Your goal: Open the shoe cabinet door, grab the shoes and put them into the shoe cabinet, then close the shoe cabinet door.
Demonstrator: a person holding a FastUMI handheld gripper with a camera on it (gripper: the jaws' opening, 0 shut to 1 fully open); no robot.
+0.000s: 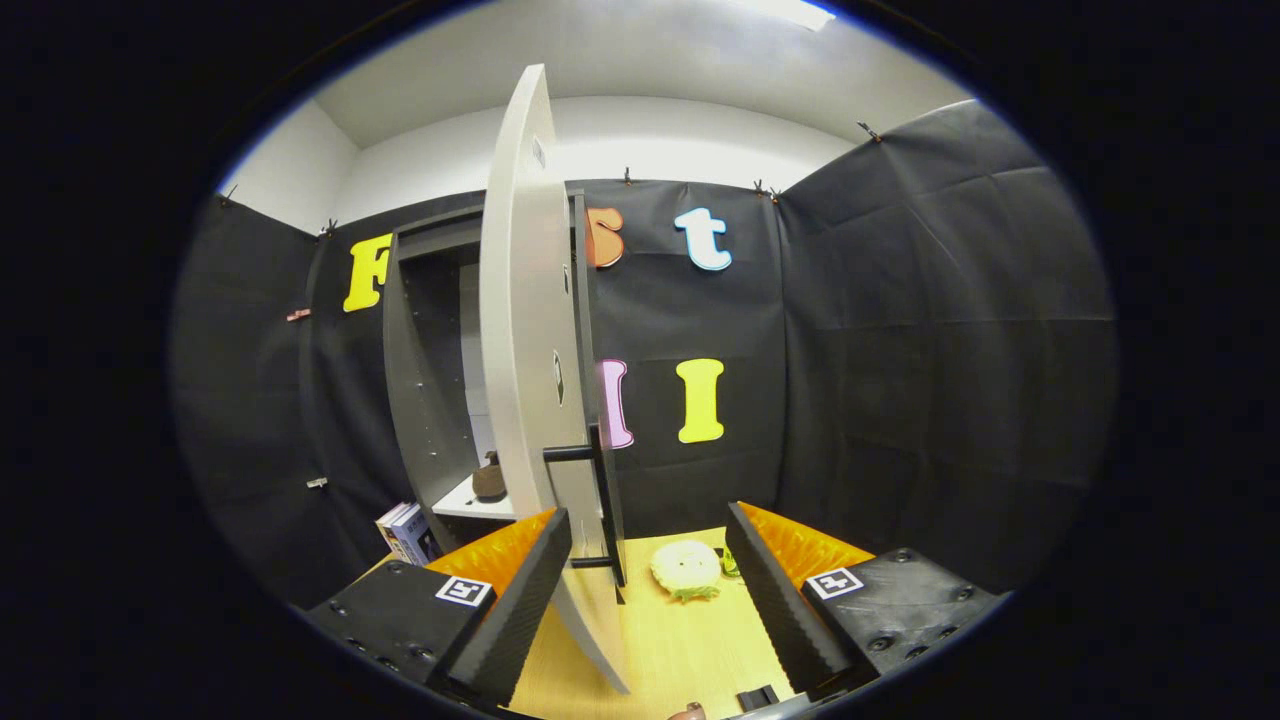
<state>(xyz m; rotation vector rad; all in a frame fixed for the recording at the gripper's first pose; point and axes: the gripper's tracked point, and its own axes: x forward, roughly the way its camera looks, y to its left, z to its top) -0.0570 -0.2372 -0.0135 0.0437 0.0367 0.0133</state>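
Note:
The shoe cabinet (420, 400) stands against the booth wall with its pale door (525, 330) swung wide, edge-on to me. The door's black bar handle (604, 500) lies between the fingers of my gripper (648, 518), close to the left finger (520, 600); the right finger (775, 590) stands well apart from it. The gripper is open and holds nothing. Inside the cabinet a brown shoe (489, 480) rests on a white shelf (470, 505). A pale yellow shoe-like thing (686, 570) with a green edge lies on the wooden floor (680, 650) just ahead of the fingers.
A small stack of boxes or books (405, 532) leans by the cabinet's left foot. Black cloth walls close in behind and to the right. A dark small part (757, 697) and a fingertip (688, 712) show at the floor's near edge.

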